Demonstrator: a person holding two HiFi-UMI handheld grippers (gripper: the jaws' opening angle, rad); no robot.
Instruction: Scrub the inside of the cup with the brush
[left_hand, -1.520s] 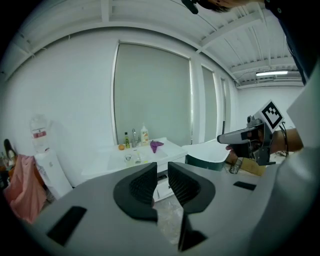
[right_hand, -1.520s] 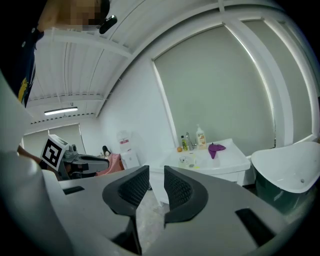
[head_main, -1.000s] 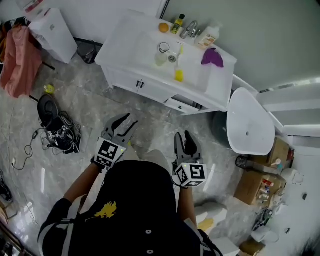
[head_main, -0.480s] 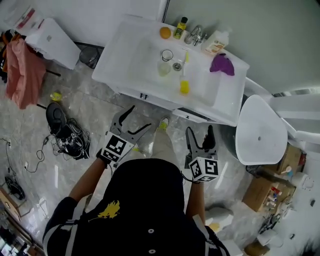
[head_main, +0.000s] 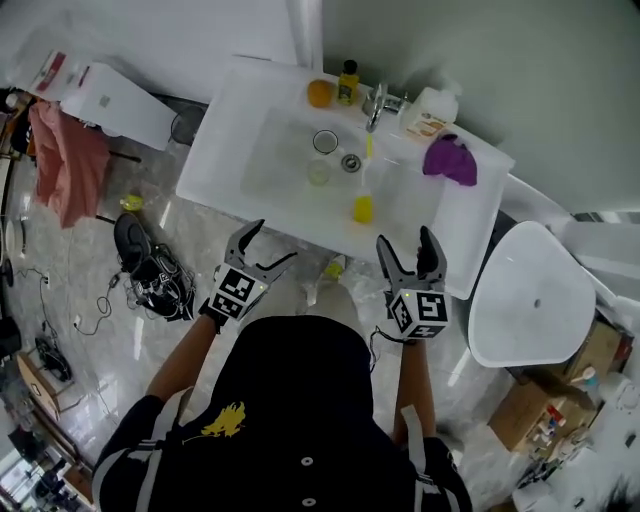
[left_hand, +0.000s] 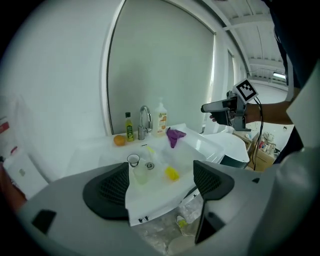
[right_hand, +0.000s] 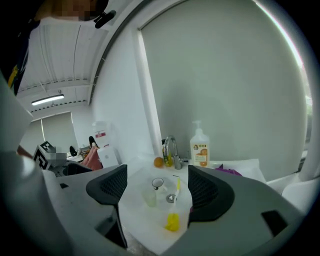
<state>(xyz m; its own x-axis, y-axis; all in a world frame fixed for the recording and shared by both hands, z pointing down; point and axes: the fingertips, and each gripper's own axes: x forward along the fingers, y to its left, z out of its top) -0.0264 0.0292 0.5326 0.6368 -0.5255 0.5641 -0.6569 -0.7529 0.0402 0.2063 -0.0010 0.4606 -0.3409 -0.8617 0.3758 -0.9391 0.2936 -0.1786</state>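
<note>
A white sink (head_main: 275, 200) holds a clear cup (head_main: 326, 141), a second pale cup (head_main: 318, 172) and a brush with a yellow head (head_main: 362, 208) lying beside the drain. Both grippers hang in front of the sink's near edge, apart from everything in it. My left gripper (head_main: 272, 242) is empty and its jaws are opening. The right gripper (head_main: 406, 240) stands wide open and empty. From the left gripper view the cup (left_hand: 133, 160) and brush (left_hand: 171, 173) show between the jaws, far off. The right gripper view likewise frames the cup (right_hand: 157, 183) and brush (right_hand: 173, 221).
Behind the basin are a faucet (head_main: 376, 100), an orange (head_main: 319, 93), a green bottle (head_main: 346, 80), a soap bottle (head_main: 430, 110) and a purple cloth (head_main: 450, 160). A white toilet (head_main: 530, 295) stands to the right. A shoe and cables (head_main: 150, 265) lie on the floor at left.
Both grippers went from nearly shut to wide open. The person has stepped closer, so both grippers now sit near the sink's front edge.
</note>
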